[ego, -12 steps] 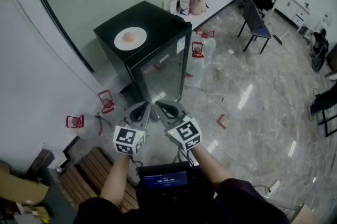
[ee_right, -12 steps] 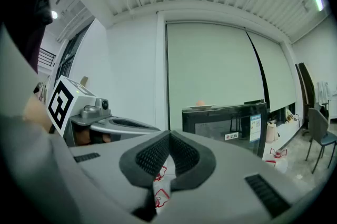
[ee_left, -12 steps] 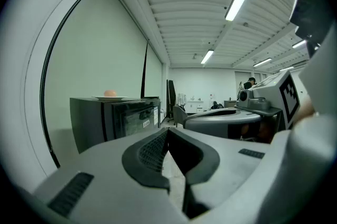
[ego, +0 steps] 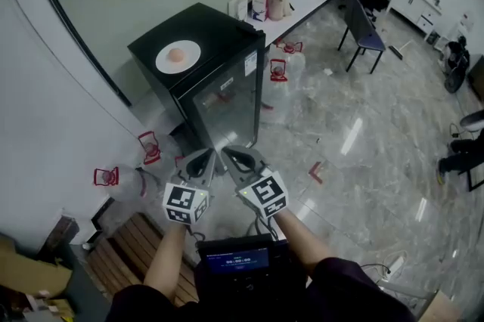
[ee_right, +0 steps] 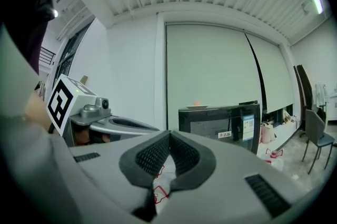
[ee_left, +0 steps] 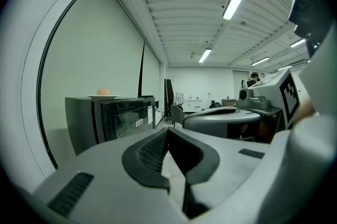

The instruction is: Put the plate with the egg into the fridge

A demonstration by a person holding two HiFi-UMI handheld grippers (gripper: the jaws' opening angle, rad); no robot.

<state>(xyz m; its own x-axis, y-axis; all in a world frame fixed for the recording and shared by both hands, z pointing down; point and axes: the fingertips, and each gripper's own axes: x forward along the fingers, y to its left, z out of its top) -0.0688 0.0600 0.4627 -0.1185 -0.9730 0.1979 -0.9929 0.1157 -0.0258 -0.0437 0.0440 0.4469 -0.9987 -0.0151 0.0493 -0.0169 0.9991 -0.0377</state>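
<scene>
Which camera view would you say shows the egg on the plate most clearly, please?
The head view: it looks down onto the egg, lying on its white plate. Both gripper views show it only side-on, small and far away.

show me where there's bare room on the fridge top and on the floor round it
On the fridge, the top is bare from the plate across to the right-hand edge. The floor is wide open between the fridge front and the chair. It is crowded where red-handled jugs stand left of the fridge, with more at its right side.
</scene>
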